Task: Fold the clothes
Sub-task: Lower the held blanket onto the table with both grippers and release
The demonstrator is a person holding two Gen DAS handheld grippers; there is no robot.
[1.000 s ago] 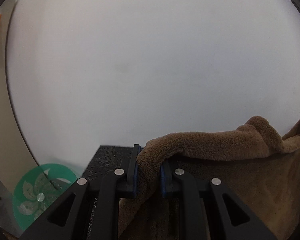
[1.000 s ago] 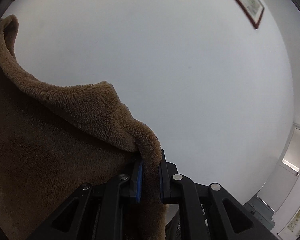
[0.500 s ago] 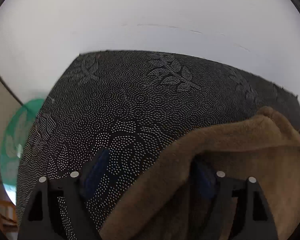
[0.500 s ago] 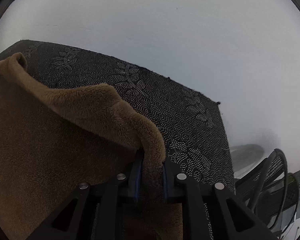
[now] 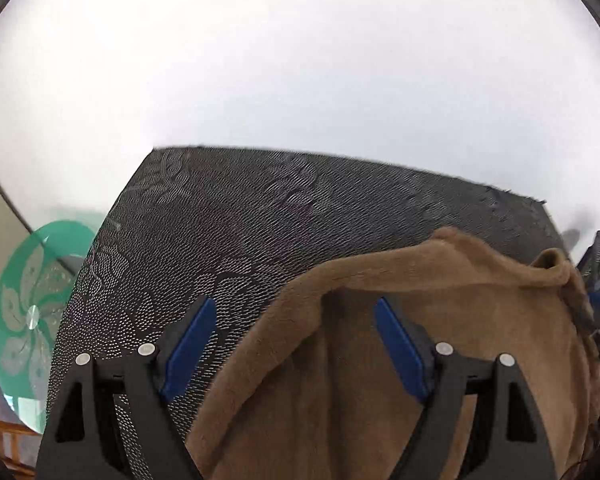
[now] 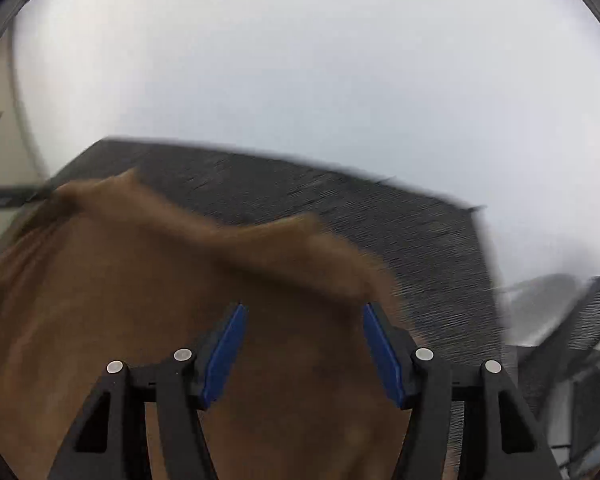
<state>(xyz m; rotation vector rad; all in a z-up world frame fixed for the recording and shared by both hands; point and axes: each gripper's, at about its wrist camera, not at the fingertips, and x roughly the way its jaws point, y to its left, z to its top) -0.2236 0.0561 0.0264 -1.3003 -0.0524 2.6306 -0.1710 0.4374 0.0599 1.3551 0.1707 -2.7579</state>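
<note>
1. Both grippers are now standing wide open where a second ago each was pinching the brown fleece garment; the left gripper (image 5: 290, 312) let go half a second back, while the right gripper (image 6: 302, 316) was clamping the hem until just now.
2. Nearest the left camera, the blue pads (image 5: 188, 344) are sitting spread apart, one over the dark cloth and the other over the brown fleece garment (image 5: 380, 380), and nothing is being squeezed between them.
3. Nearest the right camera, the fingers are likewise gaping, with the fleece (image 6: 140, 300) lying under and between them; its raised edge is showing motion blur just beyond the tips.
4. A little farther, the garment is resting on the black patterned tablecloth (image 5: 260, 220), filling the right part of the left view and the left part of the right view, its top edge rumpled into soft peaks.
5. Beyond that, the tablecloth (image 6: 340, 208) is stretching away to its far edge, bare of fabric there.
6. Off to the left in the left view, a green glass disc (image 5: 32, 312) with a flower pattern is showing beside the table.
7. Off to the right in the right view, a black mesh chair (image 6: 580, 320) is standing near the table corner, blurred.
8. Farthest, a plain pale wall (image 5: 300, 60) is filling the upper half of both views.
</note>
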